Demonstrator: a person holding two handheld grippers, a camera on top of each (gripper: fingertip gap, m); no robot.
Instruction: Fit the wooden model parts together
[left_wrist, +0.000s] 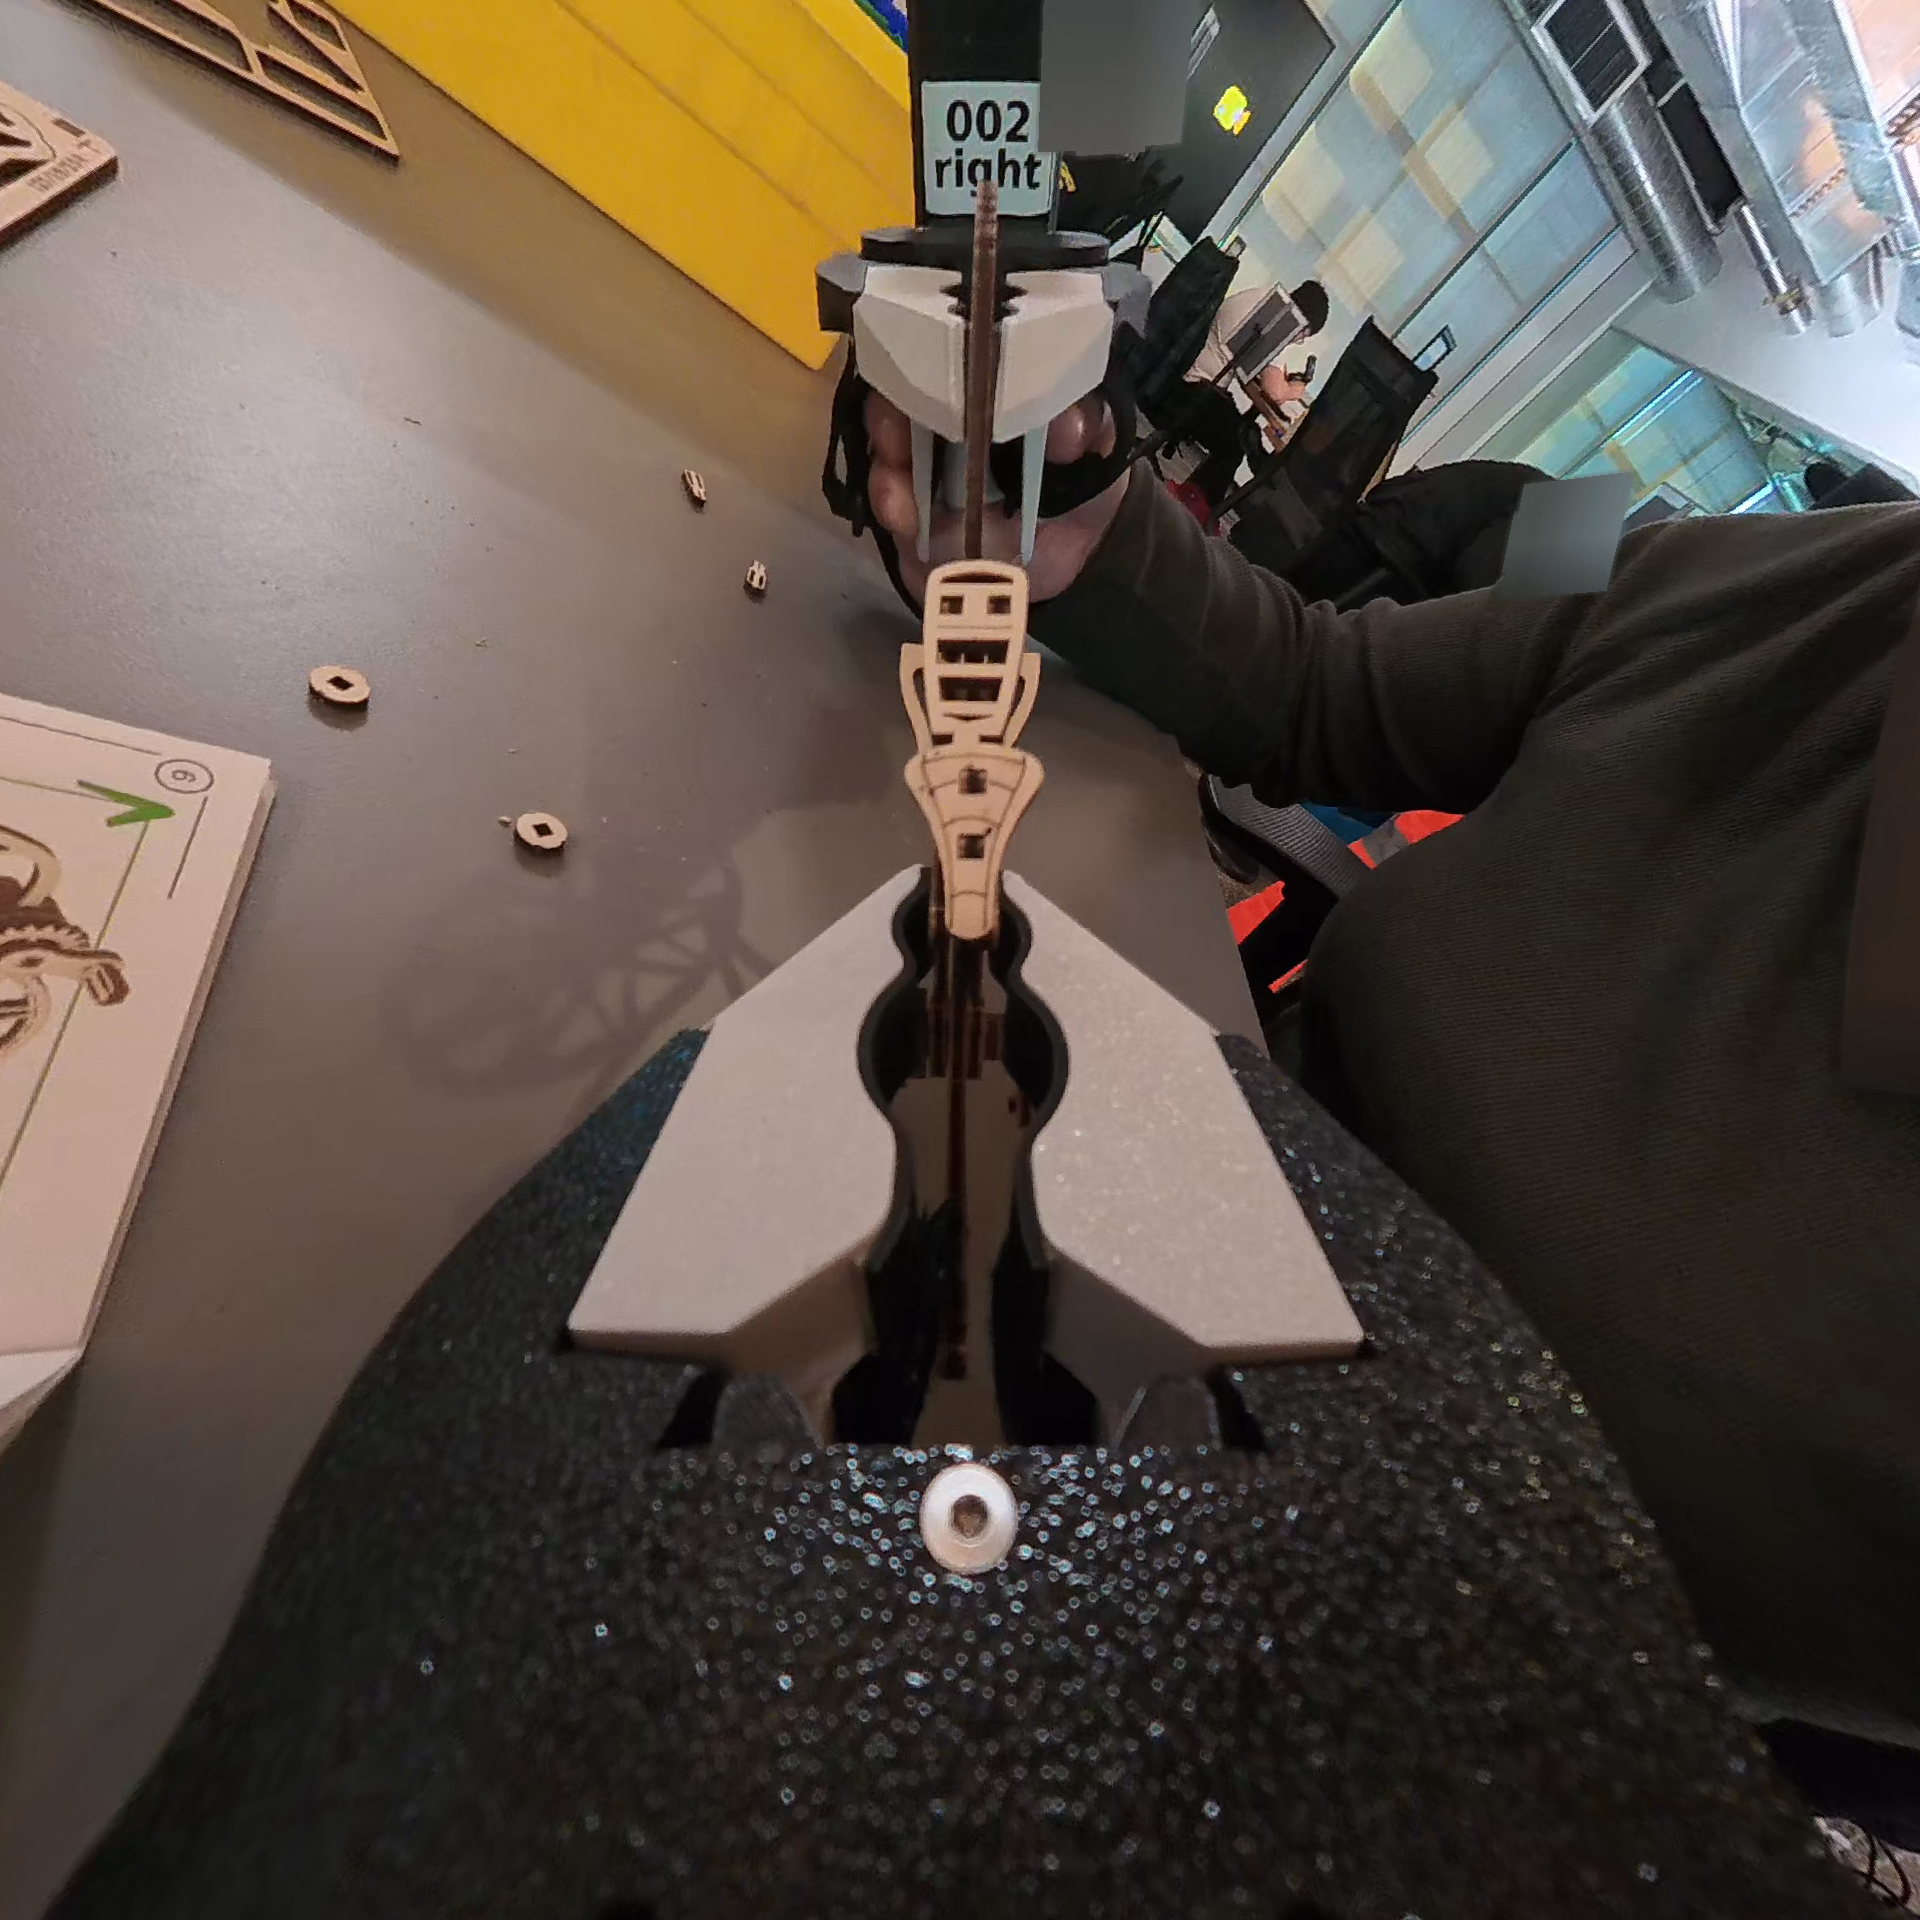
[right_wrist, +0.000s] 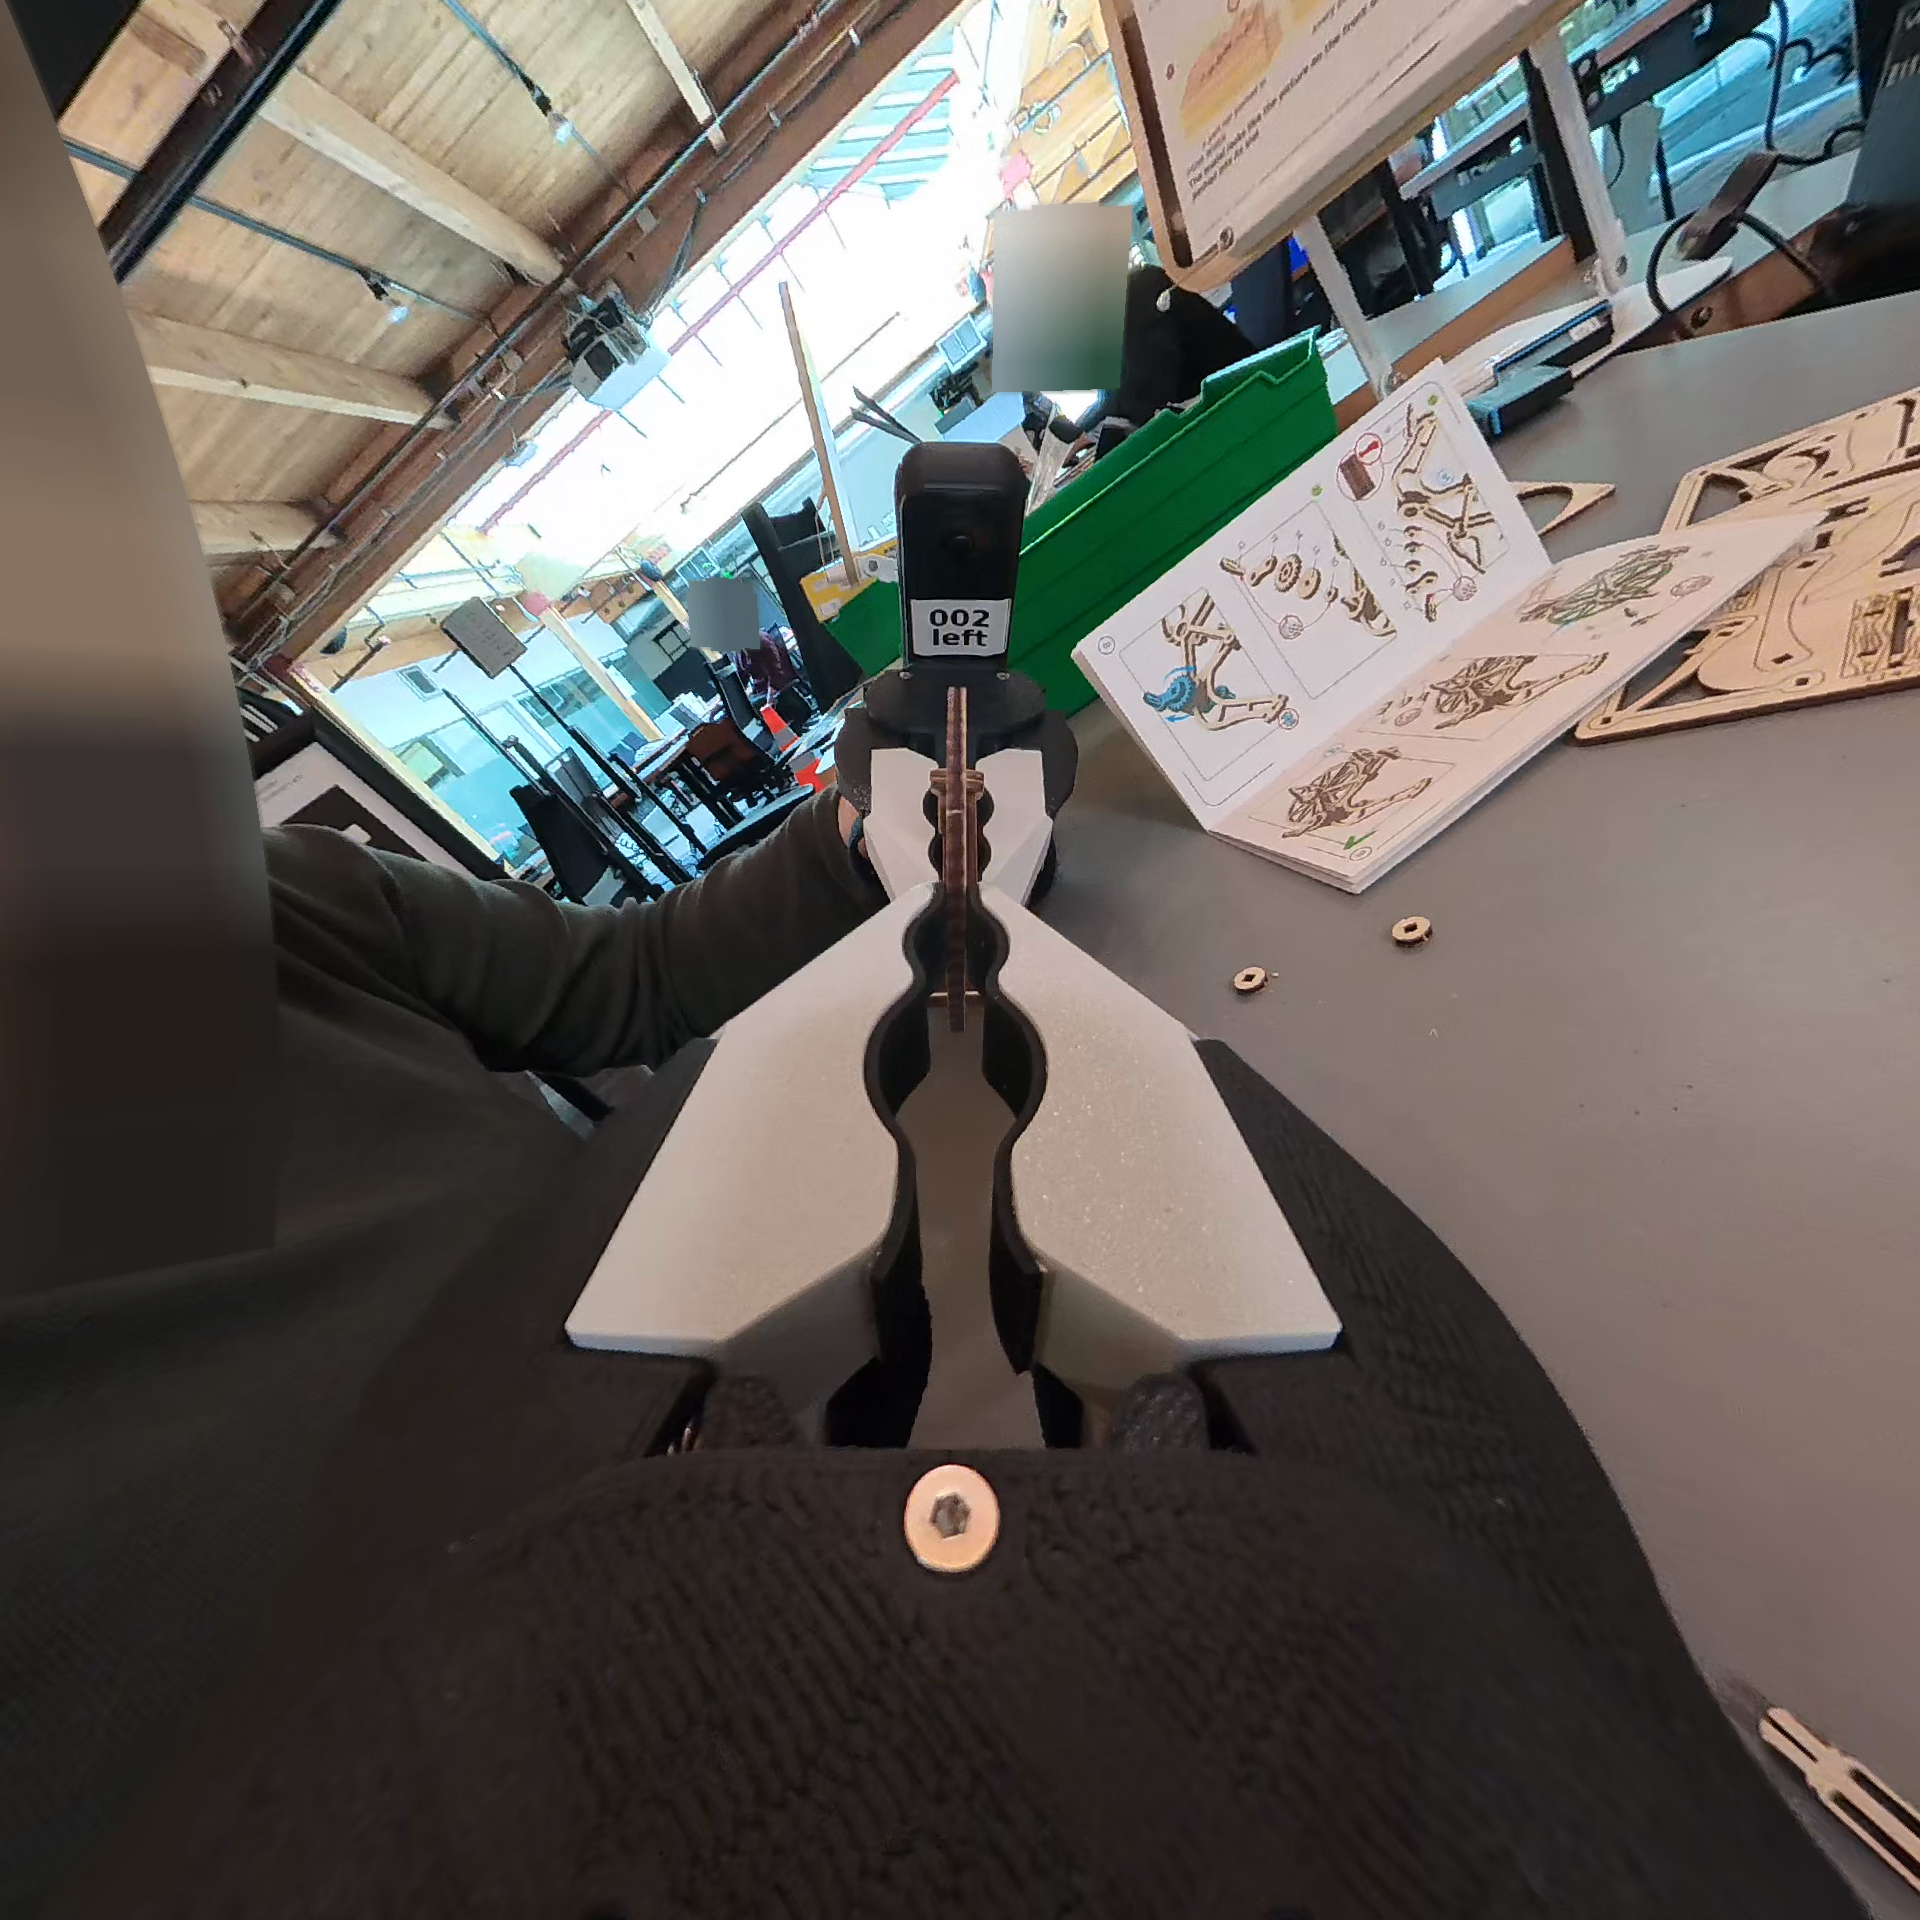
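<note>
My left gripper (left_wrist: 961, 920) is shut on a flat wooden model part (left_wrist: 971, 727) that carries light, slotted cross plates and stands clear of the grey table (left_wrist: 468, 520). Facing it, my right gripper (left_wrist: 977, 416) is shut on a thin dark wooden strip (left_wrist: 979, 343) seen edge-on, in line with that part. In the right wrist view, my right gripper (right_wrist: 953, 920) grips the edge-on wooden piece (right_wrist: 954, 862), which reaches across into the left gripper (right_wrist: 956, 821). Whether this is one piece or two joined pieces I cannot tell.
An open instruction booklet (right_wrist: 1351, 675) lies on the table, also at the left of the left wrist view (left_wrist: 104, 987). Small wooden washers (left_wrist: 339, 686) (right_wrist: 1410, 930) lie loose. Cut-out wooden sheets (right_wrist: 1766, 623), a green bin (right_wrist: 1143, 520) and a yellow bin (left_wrist: 675, 135) stand behind. One gripper's finger ends stand about 9 cm off the other's.
</note>
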